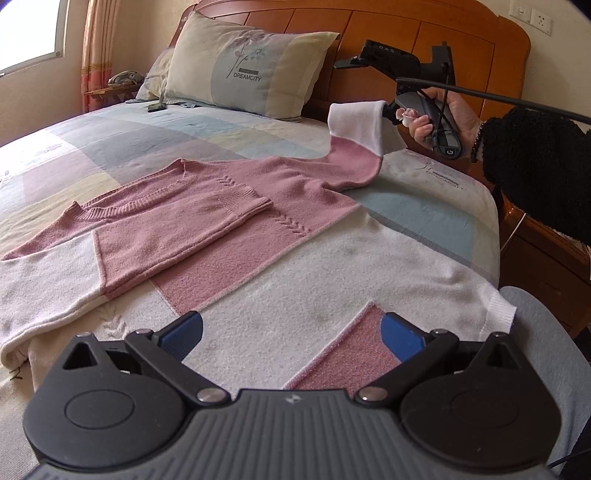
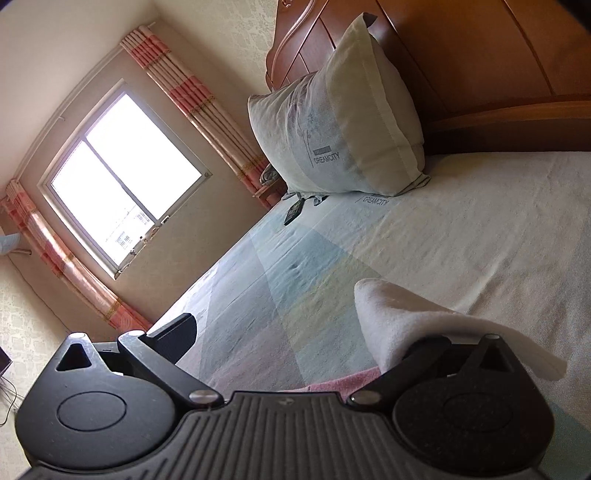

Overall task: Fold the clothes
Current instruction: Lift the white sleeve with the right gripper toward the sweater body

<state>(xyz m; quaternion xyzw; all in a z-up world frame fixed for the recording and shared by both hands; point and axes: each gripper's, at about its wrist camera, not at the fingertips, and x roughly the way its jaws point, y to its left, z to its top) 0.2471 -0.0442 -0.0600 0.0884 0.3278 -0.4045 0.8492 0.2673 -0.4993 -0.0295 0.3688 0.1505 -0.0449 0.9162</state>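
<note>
L gripper (image 1: pixel 291 334) hovers wide open over sweater (image 1: pixel 207 221) hem at bed (image 1: pixel 436 221) near edge, holding nothing. Sweater runs lengthwise toward headboard. R gripper (image 2: pixel 295 343): white cuff (image 2: pixel 402 314) draped over one finger, jaws look spread; lifted near far right corner. R is nearer that sleeve.

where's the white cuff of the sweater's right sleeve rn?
Left wrist view, upper right: the white cuff is lifted off the bed, draped over the right gripper, just right of the pillow below the headboard.

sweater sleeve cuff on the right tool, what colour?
White cuff, pink above it; clearest in the left wrist view.
</note>
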